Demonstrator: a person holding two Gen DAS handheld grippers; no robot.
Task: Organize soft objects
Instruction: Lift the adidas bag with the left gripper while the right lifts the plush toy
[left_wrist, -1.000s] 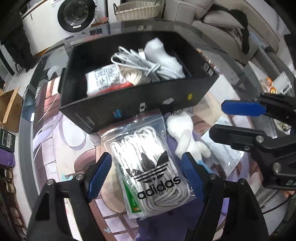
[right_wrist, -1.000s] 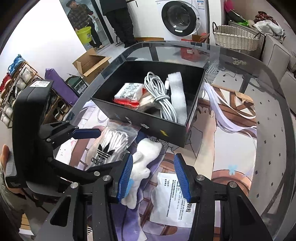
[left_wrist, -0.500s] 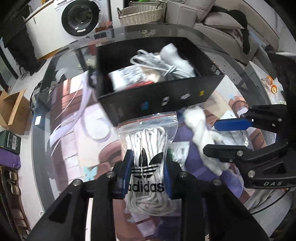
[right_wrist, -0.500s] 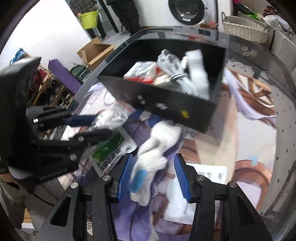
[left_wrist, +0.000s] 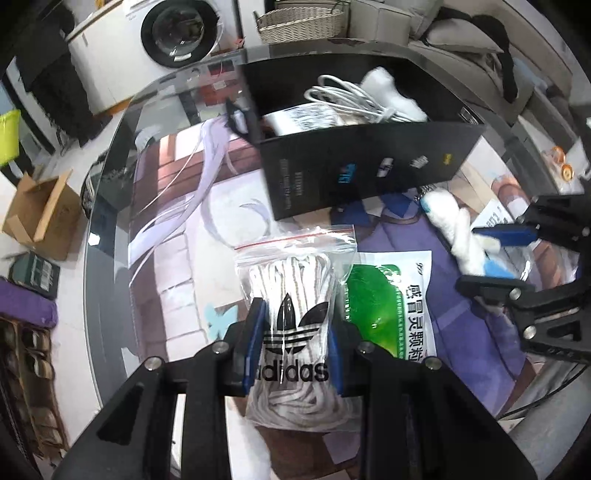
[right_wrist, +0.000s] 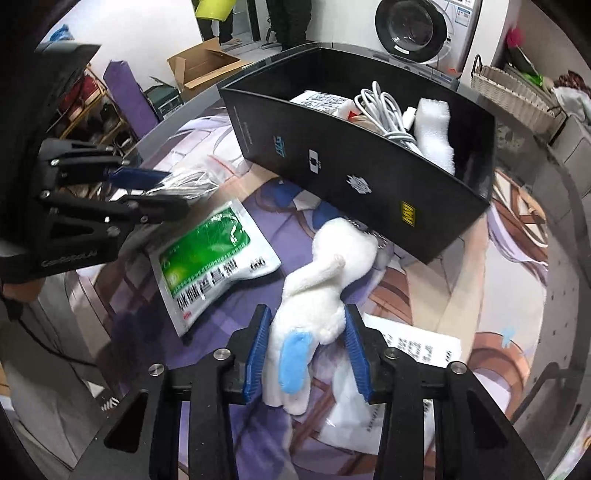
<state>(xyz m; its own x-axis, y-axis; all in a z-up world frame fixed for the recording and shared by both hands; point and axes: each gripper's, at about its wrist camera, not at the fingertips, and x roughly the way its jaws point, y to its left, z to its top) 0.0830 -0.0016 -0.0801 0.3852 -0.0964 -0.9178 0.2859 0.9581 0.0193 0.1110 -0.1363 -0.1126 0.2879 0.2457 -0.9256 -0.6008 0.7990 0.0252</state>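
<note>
My left gripper (left_wrist: 295, 343) is shut on a clear zip bag of white laces (left_wrist: 291, 280) with a black adidas logo, held above the table. In the right wrist view the same gripper (right_wrist: 173, 192) pinches the bag (right_wrist: 192, 181) at the left. A white plush toy (right_wrist: 317, 295) with a blue patch lies on the mat in front of the black box (right_wrist: 351, 177). My right gripper (right_wrist: 306, 343) straddles its lower half, jaws closing, both blue pads touching the fur. The left wrist view shows that gripper (left_wrist: 476, 254) on the toy (left_wrist: 454, 225) at the right.
The black box (left_wrist: 369, 173) holds a white cable, a foam piece and a printed packet. A green medicine sachet (right_wrist: 207, 251) and a white sachet (right_wrist: 406, 354) lie on the printed mat. The glass table edge (left_wrist: 110, 155) curves at the left, with a cardboard box (left_wrist: 40, 214) on the floor.
The left gripper shut on the lace bag and carried it left, uncovering the green sachet. The right gripper sank over the plush toy and its jaws narrowed onto it.
</note>
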